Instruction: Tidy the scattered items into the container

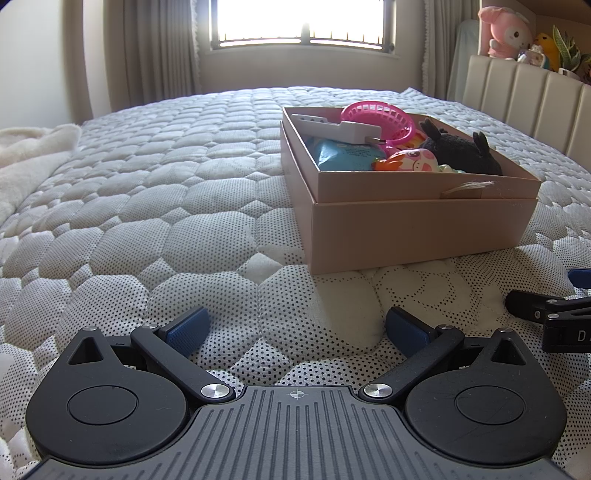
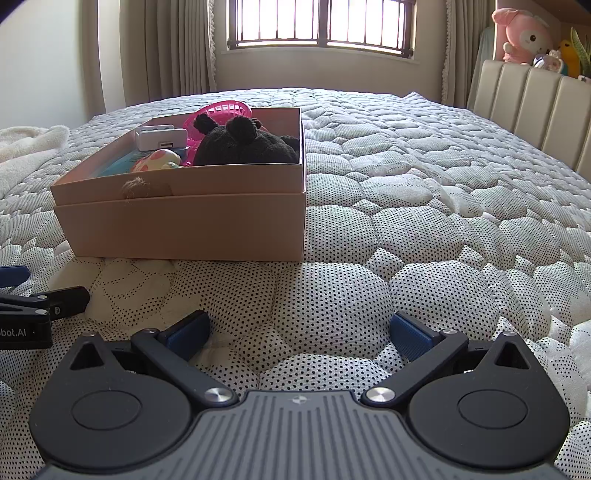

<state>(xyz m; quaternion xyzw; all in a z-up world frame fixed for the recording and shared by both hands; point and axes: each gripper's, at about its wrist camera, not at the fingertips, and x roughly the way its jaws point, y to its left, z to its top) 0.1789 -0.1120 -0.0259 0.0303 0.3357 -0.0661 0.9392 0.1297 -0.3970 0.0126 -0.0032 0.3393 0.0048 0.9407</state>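
Observation:
A beige cardboard box (image 1: 421,229) sits on the quilted bed, ahead and right in the left wrist view, ahead and left in the right wrist view (image 2: 192,229). Inside lie a pink plastic basket (image 1: 376,118), a white adapter (image 1: 354,131), a blue packet (image 1: 343,157), a pink-and-orange toy (image 1: 410,160) and a black plush (image 1: 461,149), which also shows in the right wrist view (image 2: 243,142). My left gripper (image 1: 297,330) is open and empty, low over the quilt short of the box. My right gripper (image 2: 299,332) is open and empty beside it.
The quilted bedspread (image 1: 166,206) fills both views. A white fleece blanket (image 1: 26,162) lies at the left edge. A padded headboard (image 2: 535,99) with plush toys (image 2: 524,35) stands at the right. A window with curtains (image 2: 317,26) is at the back.

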